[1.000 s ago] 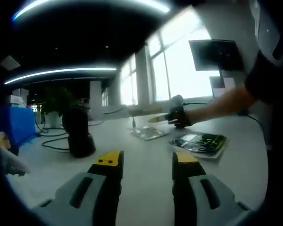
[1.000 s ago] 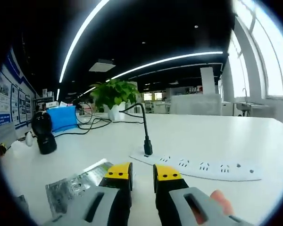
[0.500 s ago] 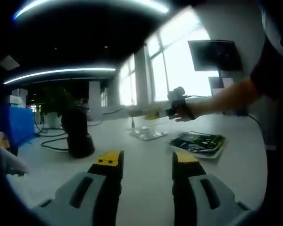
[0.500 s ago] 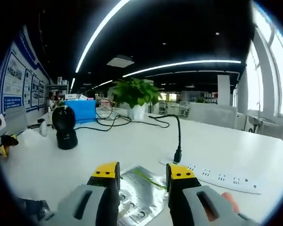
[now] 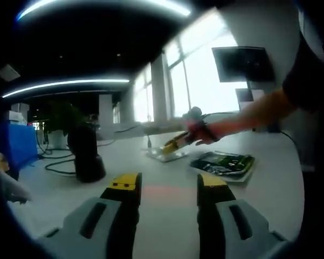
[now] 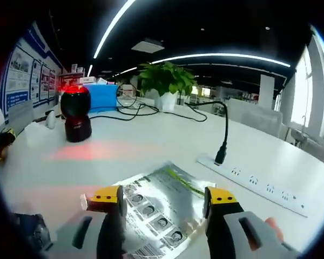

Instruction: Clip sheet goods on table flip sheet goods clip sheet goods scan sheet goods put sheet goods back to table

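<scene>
right gripper jaws spread wide over the silver sheet goods lying flat on the bench, long axis running near-left to far-right. left gripper jaws open, empty.

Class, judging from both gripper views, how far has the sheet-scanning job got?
Done: nothing visibly. In hand: the right gripper, jaws open, straddles the silver sheet flat on the table. Left: clipping, flipping, scanning at the red-lit scanner, returning.

The right gripper hangs wide-jawed above the silver sheet.
</scene>
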The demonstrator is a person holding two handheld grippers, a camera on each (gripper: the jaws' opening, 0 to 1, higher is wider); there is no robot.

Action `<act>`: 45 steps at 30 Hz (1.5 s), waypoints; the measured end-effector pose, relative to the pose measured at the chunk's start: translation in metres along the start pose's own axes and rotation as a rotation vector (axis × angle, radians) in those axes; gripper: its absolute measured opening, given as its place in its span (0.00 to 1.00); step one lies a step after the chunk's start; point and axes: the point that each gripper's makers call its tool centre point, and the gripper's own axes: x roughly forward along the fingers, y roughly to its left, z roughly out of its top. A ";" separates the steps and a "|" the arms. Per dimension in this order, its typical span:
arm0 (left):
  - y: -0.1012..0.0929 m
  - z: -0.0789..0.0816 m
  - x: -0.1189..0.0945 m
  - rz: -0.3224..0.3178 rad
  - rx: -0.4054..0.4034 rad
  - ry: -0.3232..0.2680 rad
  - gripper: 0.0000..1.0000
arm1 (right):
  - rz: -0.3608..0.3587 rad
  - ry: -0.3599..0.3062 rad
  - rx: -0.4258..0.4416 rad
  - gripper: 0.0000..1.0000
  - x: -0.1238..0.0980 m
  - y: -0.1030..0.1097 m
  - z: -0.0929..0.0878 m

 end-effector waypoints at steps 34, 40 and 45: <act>-0.007 0.000 0.000 -0.016 0.038 0.003 0.33 | 0.011 0.069 0.107 0.64 0.004 0.004 -0.023; -0.006 0.000 0.000 -0.012 0.030 -0.001 0.33 | 0.017 0.087 0.100 0.68 0.006 0.004 -0.021; -0.006 0.001 0.000 -0.013 0.027 -0.002 0.33 | 0.037 0.045 0.074 0.69 0.001 0.011 -0.004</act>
